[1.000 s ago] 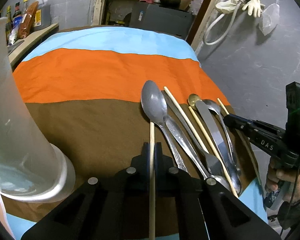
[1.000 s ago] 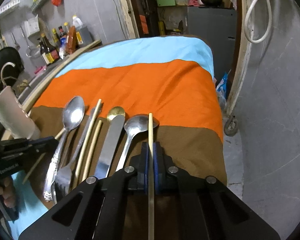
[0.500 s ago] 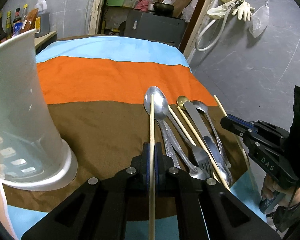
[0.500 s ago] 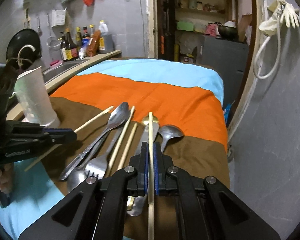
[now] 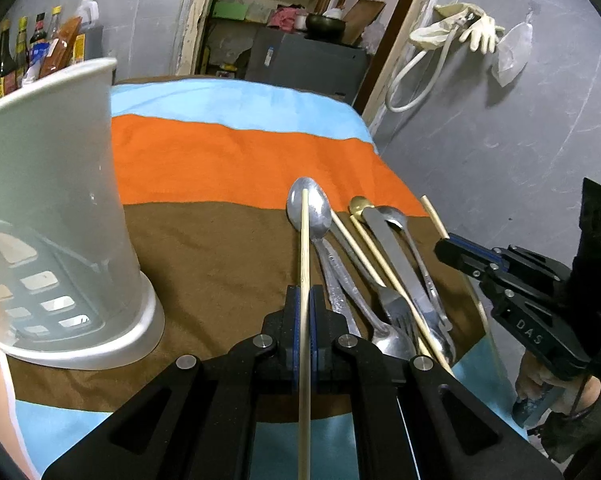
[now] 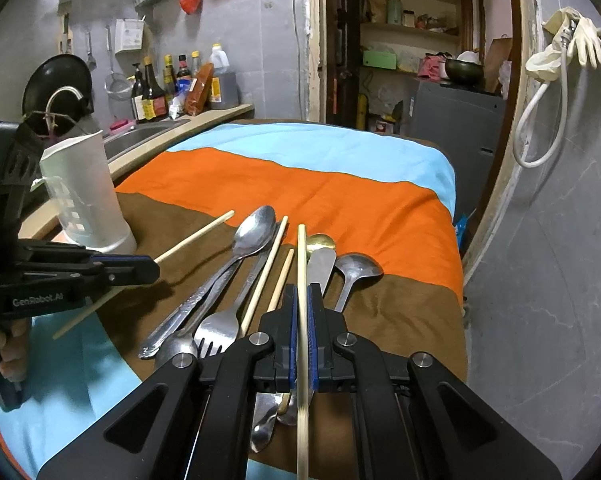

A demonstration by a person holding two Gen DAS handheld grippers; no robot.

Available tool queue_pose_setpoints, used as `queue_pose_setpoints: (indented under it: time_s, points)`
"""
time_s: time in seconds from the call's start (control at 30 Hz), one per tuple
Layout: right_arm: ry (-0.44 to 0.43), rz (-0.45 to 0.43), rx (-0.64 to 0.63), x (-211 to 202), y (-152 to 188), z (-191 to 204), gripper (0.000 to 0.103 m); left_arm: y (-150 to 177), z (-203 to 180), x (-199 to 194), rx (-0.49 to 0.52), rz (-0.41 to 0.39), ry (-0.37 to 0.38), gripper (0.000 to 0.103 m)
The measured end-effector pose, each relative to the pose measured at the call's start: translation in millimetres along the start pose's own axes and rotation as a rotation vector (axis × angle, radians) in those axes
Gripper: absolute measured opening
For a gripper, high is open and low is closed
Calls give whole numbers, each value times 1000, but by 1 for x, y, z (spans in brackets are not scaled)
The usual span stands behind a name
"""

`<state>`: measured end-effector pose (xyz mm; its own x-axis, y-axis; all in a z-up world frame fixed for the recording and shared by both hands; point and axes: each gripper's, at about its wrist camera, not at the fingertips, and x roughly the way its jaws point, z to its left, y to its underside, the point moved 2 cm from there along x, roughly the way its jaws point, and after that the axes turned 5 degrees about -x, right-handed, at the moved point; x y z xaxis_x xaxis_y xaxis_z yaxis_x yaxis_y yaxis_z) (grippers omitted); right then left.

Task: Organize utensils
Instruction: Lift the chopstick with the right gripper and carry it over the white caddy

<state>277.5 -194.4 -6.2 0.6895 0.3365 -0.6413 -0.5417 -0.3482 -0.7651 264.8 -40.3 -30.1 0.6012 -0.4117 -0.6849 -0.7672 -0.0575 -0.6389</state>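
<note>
Each gripper is shut on one wooden chopstick. In the left wrist view my left gripper (image 5: 304, 292) pinches a chopstick (image 5: 304, 240) that sticks out over a large spoon (image 5: 309, 207). My right gripper (image 6: 300, 292) clamps another chopstick (image 6: 301, 256) above the utensil pile. On the brown cloth lie spoons, a fork (image 6: 216, 328), a knife (image 6: 320, 264) and two more chopsticks (image 6: 265, 272). A white perforated holder (image 5: 48, 216) stands at the left, seen smaller as the holder (image 6: 86, 192) in the right wrist view. The left gripper (image 6: 148, 271) and the right gripper (image 5: 446, 246) each show in the other's view.
A striped cloth in blue, orange (image 5: 236, 160) and brown covers the table. Bottles (image 6: 168, 84) and a sink counter line the left wall. A grey cabinet (image 6: 456, 128) stands behind the table; the table's right edge drops to a grey floor.
Both grippers lifted slightly and pulled back while tilting up, each keeping its chopstick. The white holder shifted from the left edge further into the left wrist view. The right gripper rolled level.
</note>
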Motion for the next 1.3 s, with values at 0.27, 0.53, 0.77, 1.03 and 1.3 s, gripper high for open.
queue_pose_setpoints:
  time_s: [0.27, 0.53, 0.77, 1.03, 1.3]
  points:
    - [-20, -88, -17, -21, -5, 11, 3, 0, -3, -26, 12, -112, 55, 2]
    - [-84, -281, 32, -56, -29, 24, 3, -5, -4, -64, 22, -261, 91, 2]
    - [-181, -457, 96, -73, -69, 34, 3, -19, 5, -106, 18, -406, 97, 2]
    - [-330, -603, 150, -63, -132, 74, 3, -58, 68, -169, -68, -621, 65, 2]
    - [-405, -767, 170, -41, -178, 115, 3, -82, 157, -203, -216, -788, 33, 2]
